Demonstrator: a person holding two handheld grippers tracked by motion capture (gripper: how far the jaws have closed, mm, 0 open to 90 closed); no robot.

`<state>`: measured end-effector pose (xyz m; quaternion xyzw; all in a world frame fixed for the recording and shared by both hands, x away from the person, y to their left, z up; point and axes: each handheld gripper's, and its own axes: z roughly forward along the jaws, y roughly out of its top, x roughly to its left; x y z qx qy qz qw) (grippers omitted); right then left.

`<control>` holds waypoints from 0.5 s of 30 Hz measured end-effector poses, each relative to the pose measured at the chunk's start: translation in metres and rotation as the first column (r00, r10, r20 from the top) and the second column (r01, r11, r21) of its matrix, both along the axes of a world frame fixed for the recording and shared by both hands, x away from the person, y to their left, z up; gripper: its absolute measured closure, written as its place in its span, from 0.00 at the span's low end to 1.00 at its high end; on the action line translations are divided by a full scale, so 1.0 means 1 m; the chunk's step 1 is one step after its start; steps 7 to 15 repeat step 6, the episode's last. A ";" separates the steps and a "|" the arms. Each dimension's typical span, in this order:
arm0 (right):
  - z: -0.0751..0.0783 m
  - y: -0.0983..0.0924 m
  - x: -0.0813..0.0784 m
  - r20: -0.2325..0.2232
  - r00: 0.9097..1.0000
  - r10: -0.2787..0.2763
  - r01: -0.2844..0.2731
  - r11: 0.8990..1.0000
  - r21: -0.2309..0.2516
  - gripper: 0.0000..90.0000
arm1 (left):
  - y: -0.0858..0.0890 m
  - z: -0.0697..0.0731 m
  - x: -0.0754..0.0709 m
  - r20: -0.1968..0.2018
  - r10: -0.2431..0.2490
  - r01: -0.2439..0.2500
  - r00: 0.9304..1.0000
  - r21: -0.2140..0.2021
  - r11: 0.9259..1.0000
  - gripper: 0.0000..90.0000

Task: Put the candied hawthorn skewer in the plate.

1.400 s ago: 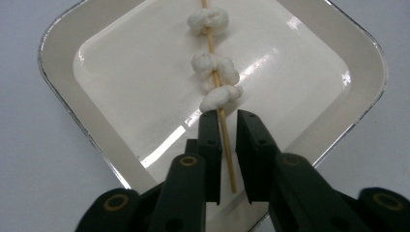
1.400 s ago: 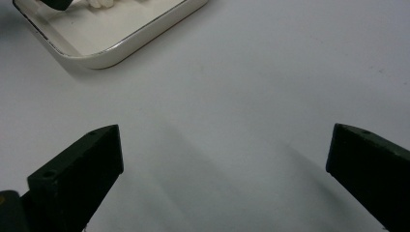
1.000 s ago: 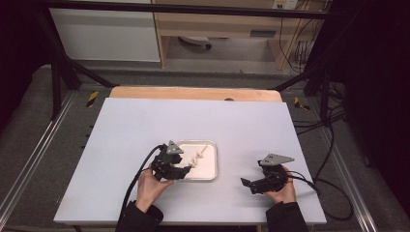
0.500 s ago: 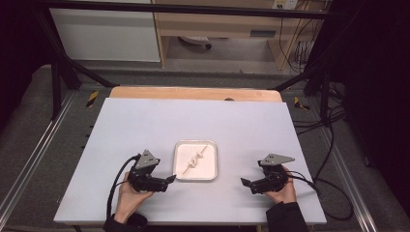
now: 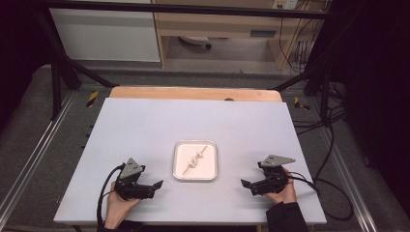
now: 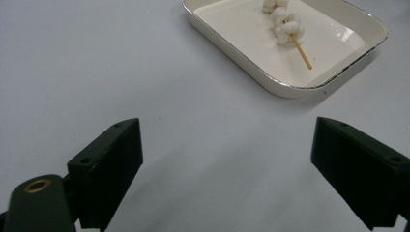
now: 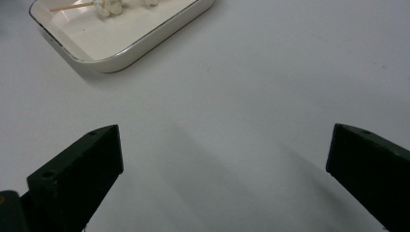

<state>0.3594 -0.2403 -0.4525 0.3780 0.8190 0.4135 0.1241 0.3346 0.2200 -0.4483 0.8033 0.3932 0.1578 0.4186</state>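
A white tray (image 5: 177,162) sits near the table's front middle. On it lies a wooden skewer (image 5: 197,158) threaded with white lumps. My left gripper (image 5: 155,186) rests left of the tray, apart from it. Its jaws have just been opening and stand open with nothing between them. The left gripper view has the left gripper (image 6: 226,130) over bare table, with the tray (image 6: 232,58) and skewer (image 6: 287,26) ahead. My right gripper (image 5: 245,185) rests right of the tray, open and empty. Past the right gripper (image 7: 225,131), the tray (image 7: 145,46) and skewer (image 7: 109,7) lie at upper left.
The pale table top (image 5: 193,121) spreads around the tray. A wooden board (image 5: 193,93) runs along its far edge. Cables (image 5: 329,145) hang off the right side. Dark frame bars and a white cabinet (image 5: 106,34) stand behind.
My left gripper has pulled away from the tray, moving left and toward the front edge, and its jaws have opened. The skewer stays on the tray. The right gripper has not moved.
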 end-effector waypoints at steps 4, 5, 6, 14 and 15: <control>0.000 -0.001 -0.001 -0.006 1.000 -0.003 0.003 1.000 0.008 0.00 | 0.001 -0.001 0.001 -0.011 -0.007 0.007 1.000 0.006 1.000 0.12; -0.001 -0.001 -0.001 -0.009 1.000 -0.002 0.002 1.000 0.008 0.00 | 0.000 -0.001 0.001 -0.014 -0.011 0.011 1.000 0.013 1.000 0.12; -0.001 -0.001 -0.001 -0.009 1.000 0.000 0.000 1.000 0.008 0.00 | 0.000 -0.002 0.001 -0.021 -0.012 0.013 1.000 0.017 1.000 0.12; -0.001 -0.001 -0.001 -0.009 1.000 0.000 0.000 1.000 0.008 0.00 | 0.000 -0.002 0.001 -0.021 -0.012 0.013 1.000 0.017 1.000 0.12; -0.001 -0.001 -0.001 -0.009 1.000 0.000 0.000 1.000 0.008 0.00 | 0.000 -0.002 0.001 -0.021 -0.012 0.013 1.000 0.017 1.000 0.12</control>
